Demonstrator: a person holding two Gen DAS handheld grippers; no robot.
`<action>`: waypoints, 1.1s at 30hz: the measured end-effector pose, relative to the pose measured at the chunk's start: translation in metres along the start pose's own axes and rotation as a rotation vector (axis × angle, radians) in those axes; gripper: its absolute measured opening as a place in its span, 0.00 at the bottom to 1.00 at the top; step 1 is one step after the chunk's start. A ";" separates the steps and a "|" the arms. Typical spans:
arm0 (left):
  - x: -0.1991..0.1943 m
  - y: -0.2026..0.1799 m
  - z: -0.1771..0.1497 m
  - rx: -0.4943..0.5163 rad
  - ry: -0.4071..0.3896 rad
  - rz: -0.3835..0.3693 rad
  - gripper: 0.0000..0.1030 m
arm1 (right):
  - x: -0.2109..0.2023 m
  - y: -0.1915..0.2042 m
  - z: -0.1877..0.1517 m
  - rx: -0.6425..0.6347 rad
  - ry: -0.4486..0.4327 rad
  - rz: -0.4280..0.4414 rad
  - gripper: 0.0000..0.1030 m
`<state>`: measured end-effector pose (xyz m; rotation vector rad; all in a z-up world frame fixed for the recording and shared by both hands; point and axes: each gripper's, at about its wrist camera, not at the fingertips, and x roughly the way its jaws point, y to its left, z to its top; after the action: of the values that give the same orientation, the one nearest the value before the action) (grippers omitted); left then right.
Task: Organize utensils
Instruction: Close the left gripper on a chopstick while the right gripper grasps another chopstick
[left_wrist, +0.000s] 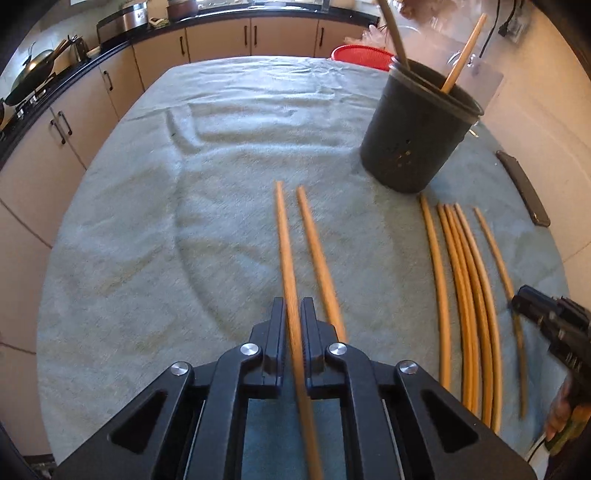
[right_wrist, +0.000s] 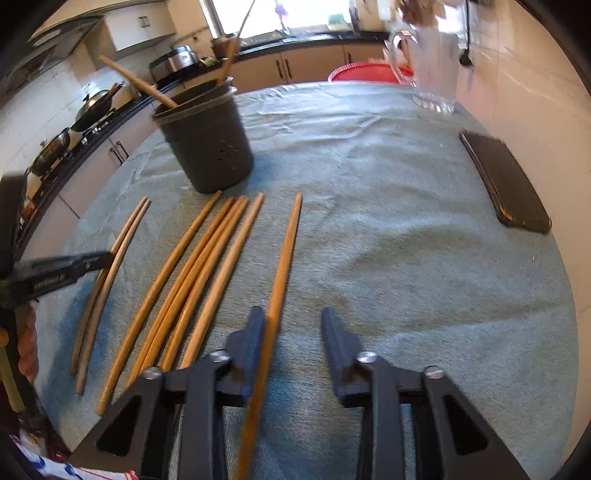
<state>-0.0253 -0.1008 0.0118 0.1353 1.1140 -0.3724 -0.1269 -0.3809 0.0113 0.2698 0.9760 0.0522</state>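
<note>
While its two black jaws close on a long wooden chopstick at lower centre of its own view, the left gripper sits low over the pale green cloth. A second chopstick lies just beside it. The right gripper stands wide open, one loose chopstick against its left finger. Further chopsticks lie near the dark cylindrical holder at upper left, which holds two upright sticks.
</note>
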 end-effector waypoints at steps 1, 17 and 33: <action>-0.003 0.005 -0.003 -0.008 0.012 -0.005 0.06 | 0.000 -0.007 0.002 0.027 0.020 0.017 0.18; 0.005 0.019 0.016 0.036 0.149 0.001 0.06 | 0.020 -0.018 0.043 -0.027 0.271 -0.071 0.23; 0.022 0.021 0.045 0.066 0.199 -0.019 0.06 | 0.066 0.018 0.096 -0.220 0.420 -0.156 0.10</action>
<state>0.0292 -0.0998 0.0101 0.2238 1.3008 -0.4200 -0.0090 -0.3721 0.0131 -0.0241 1.3939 0.0743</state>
